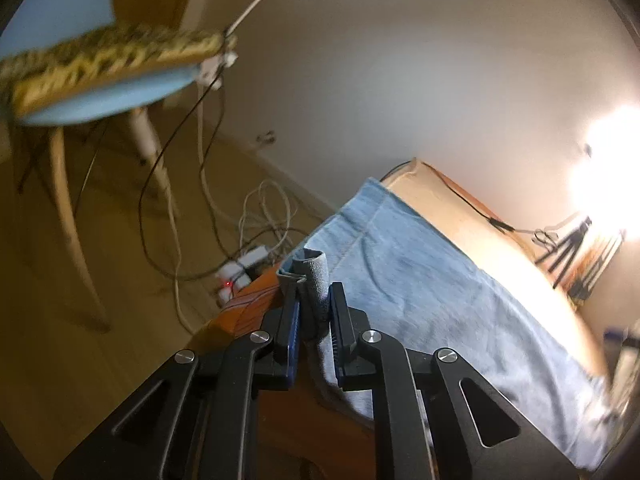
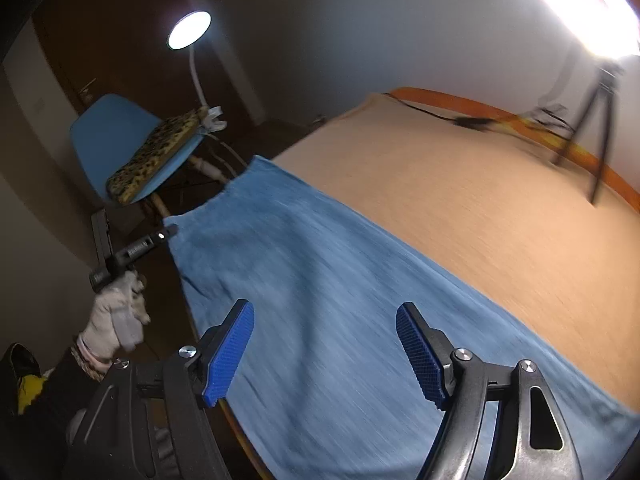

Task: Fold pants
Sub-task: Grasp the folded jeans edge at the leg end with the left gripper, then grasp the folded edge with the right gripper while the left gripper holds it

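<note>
Light blue denim pants point(image 1: 432, 288) lie stretched along the near edge of the wooden table point(image 1: 472, 220). My left gripper point(image 1: 314, 300) is shut on a corner of the pants at the table's end, with a roll of fabric pinched between its blue pads. In the right wrist view the pants point(image 2: 340, 300) spread below my right gripper point(image 2: 324, 316), which is open and empty just above the cloth. The left gripper point(image 2: 170, 232) shows there at the far corner of the pants, held by a gloved hand point(image 2: 116, 316).
A blue chair point(image 2: 108, 132) with a patterned cushion point(image 2: 156, 156) stands beyond the table end. A desk lamp point(image 2: 189, 30) shines above it. Cables and a power strip point(image 1: 240, 272) lie on the floor. A tripod point(image 2: 592, 120) and cable sit at the table's far side.
</note>
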`<state>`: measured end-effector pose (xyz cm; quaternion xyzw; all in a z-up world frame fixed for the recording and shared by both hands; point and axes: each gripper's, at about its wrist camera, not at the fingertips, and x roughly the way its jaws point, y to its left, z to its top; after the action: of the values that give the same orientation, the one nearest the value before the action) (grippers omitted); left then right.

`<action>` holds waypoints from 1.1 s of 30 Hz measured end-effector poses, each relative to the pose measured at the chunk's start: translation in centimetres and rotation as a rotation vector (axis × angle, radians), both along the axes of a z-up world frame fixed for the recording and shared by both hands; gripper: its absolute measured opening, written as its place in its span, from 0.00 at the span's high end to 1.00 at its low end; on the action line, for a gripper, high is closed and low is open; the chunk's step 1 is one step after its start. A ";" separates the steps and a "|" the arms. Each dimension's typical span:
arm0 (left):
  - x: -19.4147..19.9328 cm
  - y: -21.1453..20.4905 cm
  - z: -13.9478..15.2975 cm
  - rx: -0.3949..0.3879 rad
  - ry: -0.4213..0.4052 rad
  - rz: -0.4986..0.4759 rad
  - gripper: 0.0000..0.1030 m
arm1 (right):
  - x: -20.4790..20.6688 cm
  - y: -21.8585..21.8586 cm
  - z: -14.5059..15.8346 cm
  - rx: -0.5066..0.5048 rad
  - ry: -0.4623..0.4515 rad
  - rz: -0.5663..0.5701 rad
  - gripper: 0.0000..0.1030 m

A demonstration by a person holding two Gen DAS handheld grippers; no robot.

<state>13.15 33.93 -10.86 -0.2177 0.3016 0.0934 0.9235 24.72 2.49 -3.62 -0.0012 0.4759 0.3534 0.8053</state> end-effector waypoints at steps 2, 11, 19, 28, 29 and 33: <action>-0.1 -0.9 0.3 0.035 -0.025 -0.037 0.89 | 0.9 2.6 0.2 0.009 0.004 0.033 0.26; -0.1 -3.1 0.8 0.070 -0.072 -0.174 0.89 | 7.3 17.1 -0.6 0.050 0.124 0.148 0.26; -0.2 -4.1 0.4 0.069 -0.086 -0.241 0.89 | 10.6 29.8 -4.0 -0.050 0.197 0.234 0.26; -0.1 -5.2 0.5 0.086 -0.094 -0.308 0.89 | 11.7 35.9 -8.8 -0.275 0.181 0.217 0.26; -0.1 -5.4 0.5 0.090 -0.093 -0.318 0.89 | 11.7 36.4 -9.1 -0.305 0.173 0.217 0.27; 0.3 -5.9 0.4 0.114 -0.080 -0.340 0.89 | 11.9 37.3 -10.0 -0.401 0.138 0.217 0.44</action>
<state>13.44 28.06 -10.48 -0.1147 0.2915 -0.0558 0.9480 36.64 39.78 -13.66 -0.1881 0.5878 0.3356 0.7117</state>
